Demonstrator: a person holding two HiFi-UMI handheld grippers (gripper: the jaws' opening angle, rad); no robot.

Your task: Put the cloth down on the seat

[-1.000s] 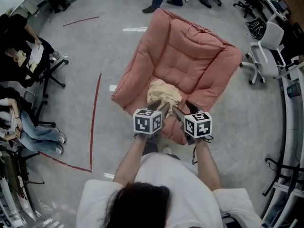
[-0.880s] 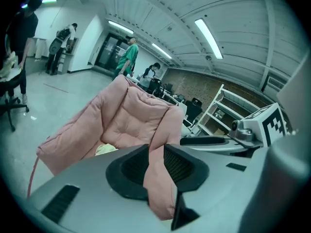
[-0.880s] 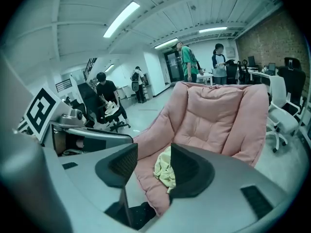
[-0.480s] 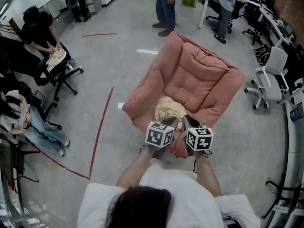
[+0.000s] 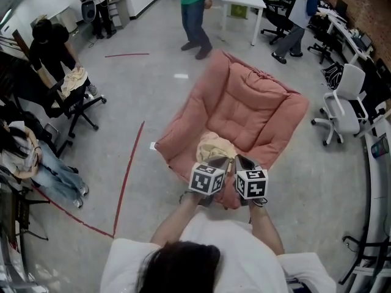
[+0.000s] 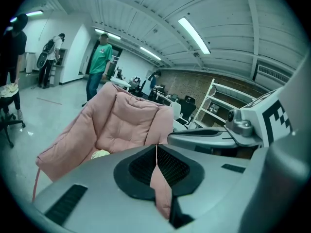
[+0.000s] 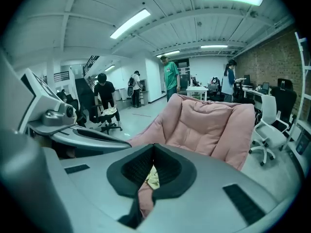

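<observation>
Found left gripper (image 5: 218, 162) and right gripper (image 5: 244, 162) clamped shut on nothing where both stood wide a second ago, held just short of the cloth (image 5: 215, 146) lying bunched on the seat (image 5: 252, 108); judged released, placement effectively done.

**Crumpled cloth on a pink seat**

A pale yellow cloth (image 5: 215, 146) lies bunched in a loose heap at the front middle of a soft, quilted pink seat (image 5: 250, 105). The seat's padded back and arms rise around it.

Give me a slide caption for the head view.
Cloth lying on pink chair seat; left gripper and right gripper shut, empty.
</observation>
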